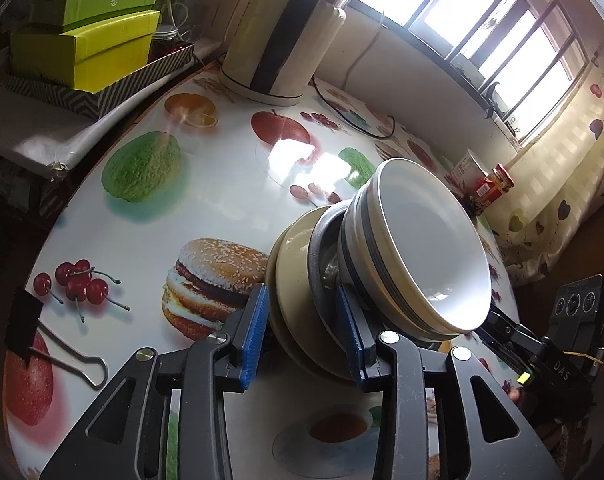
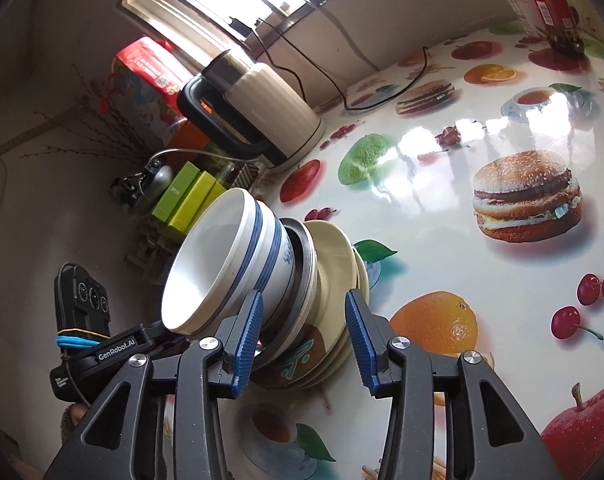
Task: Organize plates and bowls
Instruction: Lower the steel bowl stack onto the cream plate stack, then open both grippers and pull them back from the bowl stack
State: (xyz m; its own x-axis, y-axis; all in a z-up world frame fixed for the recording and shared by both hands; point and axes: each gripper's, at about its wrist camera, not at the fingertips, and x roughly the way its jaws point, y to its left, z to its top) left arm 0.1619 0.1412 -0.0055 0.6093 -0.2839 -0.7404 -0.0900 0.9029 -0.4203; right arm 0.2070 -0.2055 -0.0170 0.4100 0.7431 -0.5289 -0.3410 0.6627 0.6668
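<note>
- Cream ceramic plates (image 1: pixel 290 280), several stacked, sit on the round glossy table with a printed fruit-and-burger cover (image 1: pixel 230 200); this stack is the landmark for what follows.
- A shallow grey metal dish (image 1: pixel 322 256) sits on top of the plates, and a white ceramic bowl with blue bands (image 1: pixel 422 248) is nested on top of that dish; a second banded bowl seems to lie under the top one.
- The whole pile stands near the table's edge, with the printed burger (image 1: pixel 210 280) just beside it in the left wrist view.
- The left gripper (image 1: pixel 302 324), black with blue ribbed pads, straddles the rims of the plates and the metal dish; its jaws stand apart, and a gap shows between the pads and the crockery, so it is released.
- The right gripper (image 2: pixel 302 336), of the same make, comes at the pile from the opposite side; its jaws are likewise parted around the plate and dish rims, with no pad pressing.
- A cream ribbed electric kettle with a black handle (image 2: pixel 258 112) stands well beyond the pile, by the wall.
- Yellow-green cardboard boxes (image 1: pixel 86 44) are stacked off the table, well apart from the pile.
- A black binder clip (image 1: pixel 42 340) lies on the table, well apart from the pile.
</note>
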